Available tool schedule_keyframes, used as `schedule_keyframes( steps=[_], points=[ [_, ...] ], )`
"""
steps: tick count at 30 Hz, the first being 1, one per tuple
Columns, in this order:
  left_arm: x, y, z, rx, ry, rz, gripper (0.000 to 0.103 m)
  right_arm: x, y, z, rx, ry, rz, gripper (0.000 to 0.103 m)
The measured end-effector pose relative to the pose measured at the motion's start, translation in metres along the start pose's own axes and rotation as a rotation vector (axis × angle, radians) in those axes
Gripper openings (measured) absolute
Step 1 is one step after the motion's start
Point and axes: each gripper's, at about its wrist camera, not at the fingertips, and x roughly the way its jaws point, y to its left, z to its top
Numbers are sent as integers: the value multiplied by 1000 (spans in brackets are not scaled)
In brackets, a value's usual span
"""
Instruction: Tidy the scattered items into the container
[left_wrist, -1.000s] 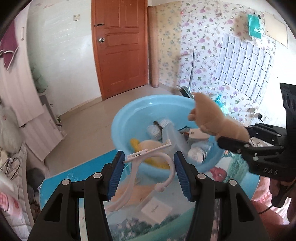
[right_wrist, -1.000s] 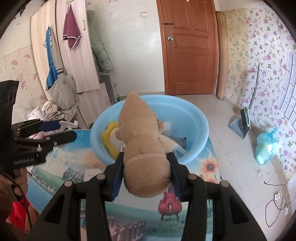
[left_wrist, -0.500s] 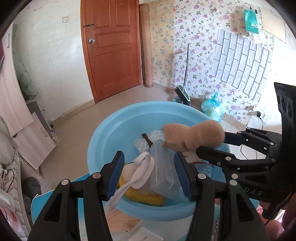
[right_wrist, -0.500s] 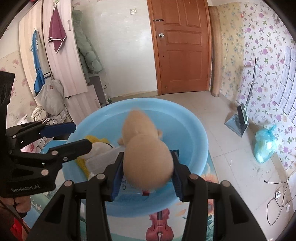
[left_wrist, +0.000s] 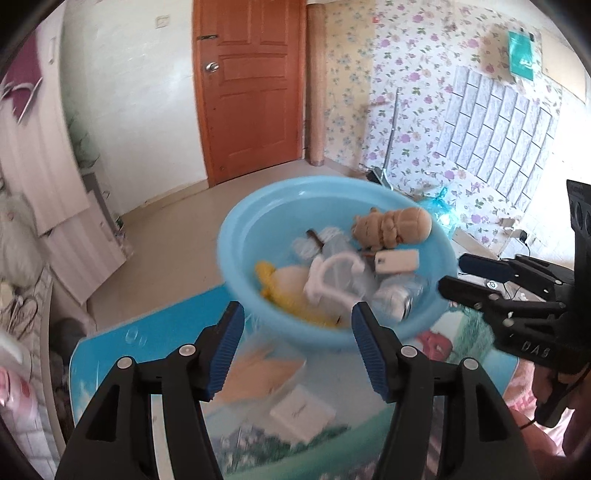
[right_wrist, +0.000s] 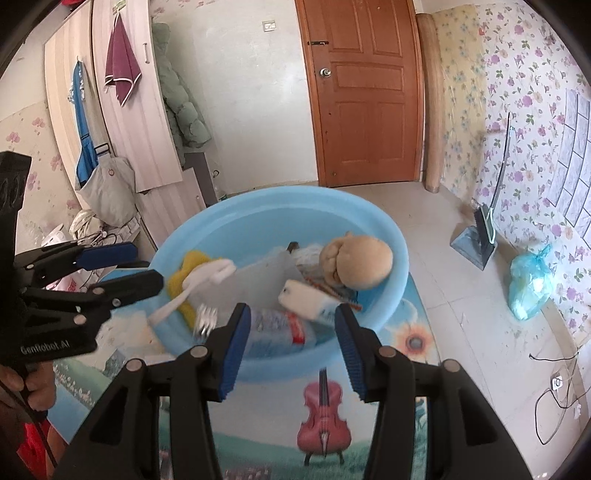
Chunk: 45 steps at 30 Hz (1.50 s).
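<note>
A light blue basin (left_wrist: 240, 236) (right_wrist: 369, 218) stands on the picture-printed table mat (left_wrist: 122, 350). In it lie a tan plush toy (left_wrist: 399, 227) (right_wrist: 358, 266), a white plastic hanger (left_wrist: 332, 277) (right_wrist: 201, 282), a yellow knitted item (left_wrist: 269, 277), a clear bottle (right_wrist: 280, 328) and a white box (left_wrist: 397, 260) (right_wrist: 306, 301). My left gripper (left_wrist: 297, 317) (right_wrist: 146, 266) hovers at the basin's near rim, jaws opening, nothing between them. My right gripper (right_wrist: 291, 317) (left_wrist: 452, 274) is open and empty at the rim too.
A small white card (left_wrist: 299, 410) and a blurred tan sheet (left_wrist: 258, 373) lie on the mat just ahead of the left gripper. On the floor to the right are a dustpan (right_wrist: 476, 243) and a blue plastic bag (right_wrist: 532, 288). A hand (right_wrist: 22, 384) holds the left gripper.
The right gripper has let go of the plush toy and the left has let go of the white hanger; both now lie in the basin. Both grippers have drawn back to the near rim.
</note>
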Motion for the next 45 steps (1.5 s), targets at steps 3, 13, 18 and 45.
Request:
schedule_keyframes(
  steps=[3, 13, 18, 45],
  points=[
    [-9, 11, -18, -33, 11, 15, 65, -8, 4, -6, -3, 10, -3, 47],
    [-33, 41, -79, -129, 72, 63, 88, -36, 12, -35, 7, 44, -18, 47],
    [-37, 51, -106, -147, 122, 68, 91, -42, 21, -47, -17, 71, -13, 47],
    [-46, 109, -146, -171, 239, 120, 95, -13, 80, -72, -38, 279, 26, 47]
  ],
)
